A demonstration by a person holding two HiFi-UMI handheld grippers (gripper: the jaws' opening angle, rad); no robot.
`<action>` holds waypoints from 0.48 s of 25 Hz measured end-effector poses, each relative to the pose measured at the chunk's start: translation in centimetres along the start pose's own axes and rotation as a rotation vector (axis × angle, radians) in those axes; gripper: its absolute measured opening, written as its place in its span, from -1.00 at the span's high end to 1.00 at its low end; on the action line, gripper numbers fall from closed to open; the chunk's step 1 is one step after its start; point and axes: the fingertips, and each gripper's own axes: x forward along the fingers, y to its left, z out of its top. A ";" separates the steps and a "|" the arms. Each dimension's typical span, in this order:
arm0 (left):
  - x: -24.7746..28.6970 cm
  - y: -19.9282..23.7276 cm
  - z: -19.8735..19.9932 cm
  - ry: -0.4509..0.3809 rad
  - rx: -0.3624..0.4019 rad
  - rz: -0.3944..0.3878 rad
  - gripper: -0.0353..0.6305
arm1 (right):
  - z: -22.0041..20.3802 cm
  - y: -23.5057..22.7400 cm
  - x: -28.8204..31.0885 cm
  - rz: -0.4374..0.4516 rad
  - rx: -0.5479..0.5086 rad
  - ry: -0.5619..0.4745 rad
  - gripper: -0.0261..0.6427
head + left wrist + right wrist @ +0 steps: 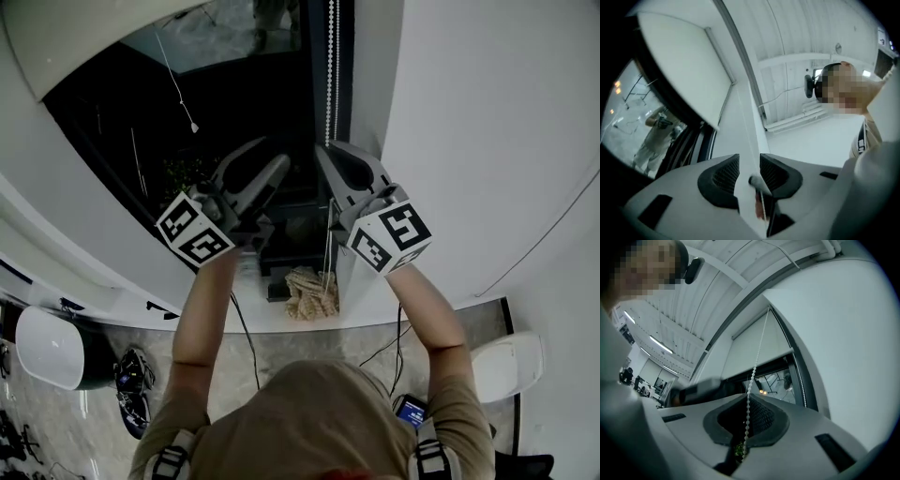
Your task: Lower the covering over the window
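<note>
Far left, the blind [84, 33] is up high. It covers only the top of the window, and the dark window glass [122, 131] below it is bare. In the left gripper view the blind [679, 61] is a white panel ending at a bottom bar. In the right gripper view the blind [754, 348] again fills just the upper part of the opening.

A thin pull cord [192, 127] hangs from the blind's lower edge with a small weight at its end, clear of both grippers.

My left gripper [272, 155] is raised in front of the glass. Its own view shows the left gripper [749, 173] with jaws apart and the pads pressing on nothing. There's a small pale blurred bit in the gap, and I can't tell what it is.

Lower, on the sill [281, 319], there's a beige woven bundle [309, 292].

The bead chain [329, 66] hangs straight down along the right side of the window frame. My right gripper [321, 150] is on it. In its own view the right gripper [749, 411] has its jaws together, clamped on the bead chain [757, 357], which runs up toward the blind's top.

Plain white wall [487, 141] fills the right.
</note>
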 end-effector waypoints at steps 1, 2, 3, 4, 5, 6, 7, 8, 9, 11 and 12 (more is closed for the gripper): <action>2.4 -0.1 2.4 0.025 0.051 -0.022 0.50 | -0.3 0.1 0.1 -0.002 0.000 0.007 0.89; 4.6 -0.2 4.0 0.067 0.107 -0.032 0.50 | -0.5 0.3 0.1 -0.003 -0.002 0.011 0.89; 6.4 -0.3 4.9 0.118 0.160 -0.035 0.50 | -0.5 0.4 0.1 -0.004 -0.006 0.013 0.89; 8.0 -0.5 5.2 0.170 0.201 -0.038 0.50 | -0.5 0.6 0.0 -0.005 -0.010 0.014 0.89; 9.2 -0.7 5.1 0.214 0.229 -0.041 0.50 | -0.5 0.7 0.0 -0.006 -0.011 0.014 0.89; 10.0 -0.8 4.8 0.249 0.253 -0.034 0.51 | -0.5 0.7 -0.1 -0.007 -0.009 0.015 0.89; 10.4 -0.5 4.4 0.274 0.279 -0.012 0.53 | -0.5 0.7 -0.2 -0.008 -0.004 0.017 0.89; 10.4 -0.2 4.1 0.286 0.303 0.016 0.70 | -0.6 0.8 -0.4 -0.008 0.002 0.023 0.89; 10.2 0.1 3.8 0.285 0.316 0.037 0.74 | -0.8 0.8 -0.6 -0.007 0.005 0.033 0.89; 9.7 0.4 3.2 0.250 0.288 0.042 0.74 | -1.4 1.0 -0.8 0.001 0.005 0.062 0.89; 9.3 0.4 2.9 0.235 0.263 0.037 0.74 | -1.9 1.2 -0.9 0.008 0.004 0.080 0.89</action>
